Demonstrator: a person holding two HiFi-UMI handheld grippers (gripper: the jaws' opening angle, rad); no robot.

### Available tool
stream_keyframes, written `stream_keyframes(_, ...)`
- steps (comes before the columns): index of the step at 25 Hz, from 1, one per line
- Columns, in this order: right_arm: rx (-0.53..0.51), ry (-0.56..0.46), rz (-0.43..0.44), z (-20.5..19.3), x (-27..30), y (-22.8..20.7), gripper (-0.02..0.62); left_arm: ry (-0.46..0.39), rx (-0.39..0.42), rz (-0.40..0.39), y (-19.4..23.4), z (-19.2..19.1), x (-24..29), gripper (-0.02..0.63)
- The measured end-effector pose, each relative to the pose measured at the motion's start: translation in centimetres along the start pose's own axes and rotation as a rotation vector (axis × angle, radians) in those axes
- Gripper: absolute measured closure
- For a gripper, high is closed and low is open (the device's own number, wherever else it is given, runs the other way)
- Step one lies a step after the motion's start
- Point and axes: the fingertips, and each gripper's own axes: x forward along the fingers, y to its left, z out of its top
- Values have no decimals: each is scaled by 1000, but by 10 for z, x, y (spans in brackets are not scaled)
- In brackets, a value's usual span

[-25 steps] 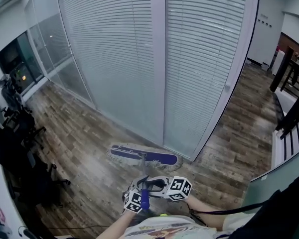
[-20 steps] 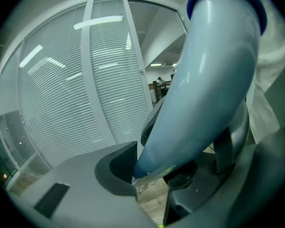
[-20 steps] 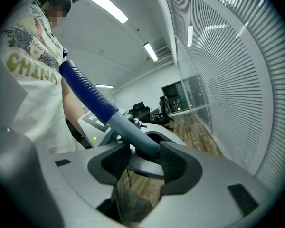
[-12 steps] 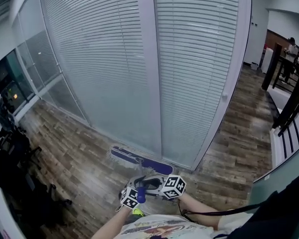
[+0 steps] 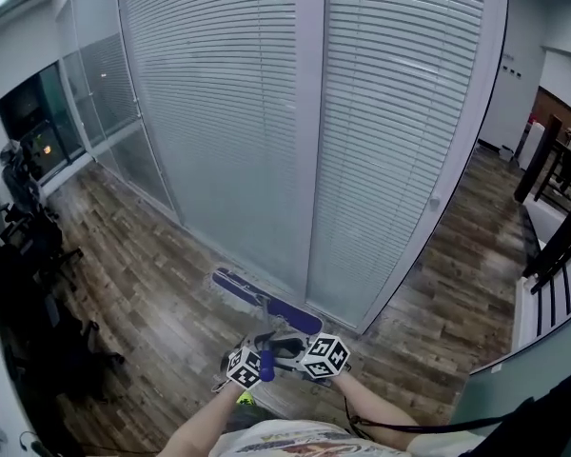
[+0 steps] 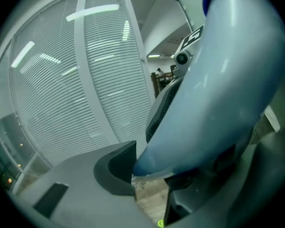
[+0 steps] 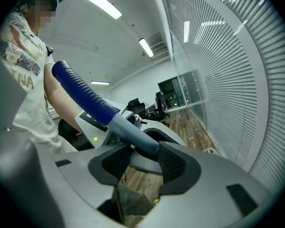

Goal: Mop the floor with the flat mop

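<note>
- Wood-plank floor (image 5: 143, 284) runs along a glass wall hung with white blinds (image 5: 228, 112), seen from the head view
- The flat mop (image 5: 266, 303) lies with its blue head flat on the floor at the foot of that wall, at 12 o'clock from the two grippers, its long side slanting from 10 o'clock to 4 o'clock
- The left hand-held gripper (image 6: 149, 175) is clamped on the mop's pale grey-blue handle (image 6: 218, 89), which fills the upper right of the left gripper view
- The right hand-held gripper (image 7: 142, 158) has its jaws closed on the same shaft, just below a darker blue ribbed grip (image 7: 80, 91) that rises toward 10 o'clock in the right gripper view
- Both grippers sit side by side at 6 o'clock in the head view, the left one at 9 o'clock of the right
- Dark office chairs (image 5: 29, 284) crowd the floor at 9 o'clock, well apart from the mop
- A dark railing (image 5: 557, 217) stands at 3 o'clock
- A person's bare forearm (image 7: 61, 103) and printed white shirt (image 7: 19, 61) show behind the grip
</note>
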Motion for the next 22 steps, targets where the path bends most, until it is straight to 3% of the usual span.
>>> stream_keyframes(8,-23,6,29,-38,-26,46,425,-17,-59,97,-55,-7,-14,509)
stream_keyframes(14,-37,23,45,-56,-46,92,426,-11,-77,116,-102,-5,-37,509)
stream_keyframes(22,-59,51,53,-105,-53,179,428,-26,-88,128,-183,-30,-86,509)
